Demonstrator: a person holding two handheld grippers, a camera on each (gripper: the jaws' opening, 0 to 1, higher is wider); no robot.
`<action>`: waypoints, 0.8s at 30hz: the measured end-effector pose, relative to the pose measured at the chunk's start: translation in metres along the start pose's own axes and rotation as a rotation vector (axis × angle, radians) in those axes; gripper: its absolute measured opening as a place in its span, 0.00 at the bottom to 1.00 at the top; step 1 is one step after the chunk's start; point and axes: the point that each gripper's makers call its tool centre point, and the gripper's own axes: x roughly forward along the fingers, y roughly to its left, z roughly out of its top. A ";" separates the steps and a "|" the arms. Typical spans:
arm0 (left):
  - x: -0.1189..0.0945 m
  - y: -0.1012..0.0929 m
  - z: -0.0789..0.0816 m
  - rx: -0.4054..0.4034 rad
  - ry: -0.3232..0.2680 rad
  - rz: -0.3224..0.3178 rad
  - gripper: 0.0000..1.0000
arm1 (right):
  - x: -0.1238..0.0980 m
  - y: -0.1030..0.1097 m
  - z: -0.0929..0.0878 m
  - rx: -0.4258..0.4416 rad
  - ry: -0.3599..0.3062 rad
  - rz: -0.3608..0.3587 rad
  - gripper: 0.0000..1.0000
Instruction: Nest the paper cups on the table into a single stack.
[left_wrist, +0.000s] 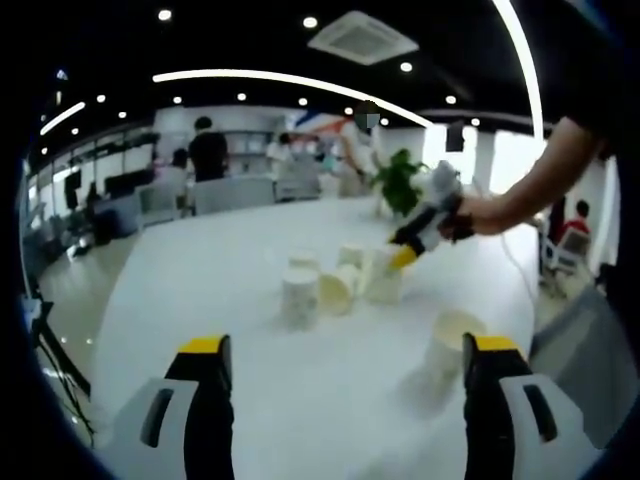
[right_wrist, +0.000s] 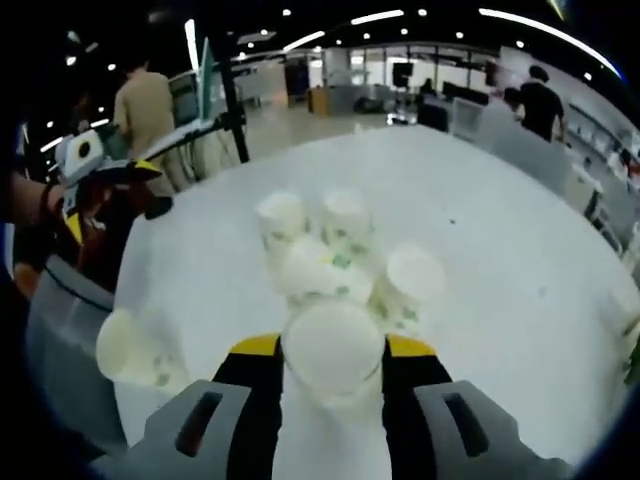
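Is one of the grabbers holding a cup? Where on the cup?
Yes. The right gripper has a paper cup between its jaws, pinched at its sides near the rim. The left gripper is open, holding nothing.

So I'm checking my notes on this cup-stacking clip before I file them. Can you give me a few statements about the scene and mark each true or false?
1. The right claw has a paper cup between its jaws. True.
2. The left claw is closed on a cup. False: its jaws stand apart with nothing between them.
3. The table is white. True.
4. All the cups are already nested in one stack. False: several cups stand or lie separately in a cluster.
5. A lone cup stands apart from the cluster, near the left claw. True.
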 end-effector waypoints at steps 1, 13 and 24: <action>0.000 0.000 0.000 0.001 0.001 -0.001 0.96 | -0.001 0.001 0.001 -0.001 -0.002 0.000 0.35; 0.001 -0.005 0.010 0.013 -0.017 -0.013 0.96 | -0.020 0.015 0.022 -0.046 -0.043 0.014 0.35; -0.003 -0.008 0.018 0.009 -0.032 -0.013 0.95 | -0.043 0.035 0.043 -0.108 -0.090 0.031 0.35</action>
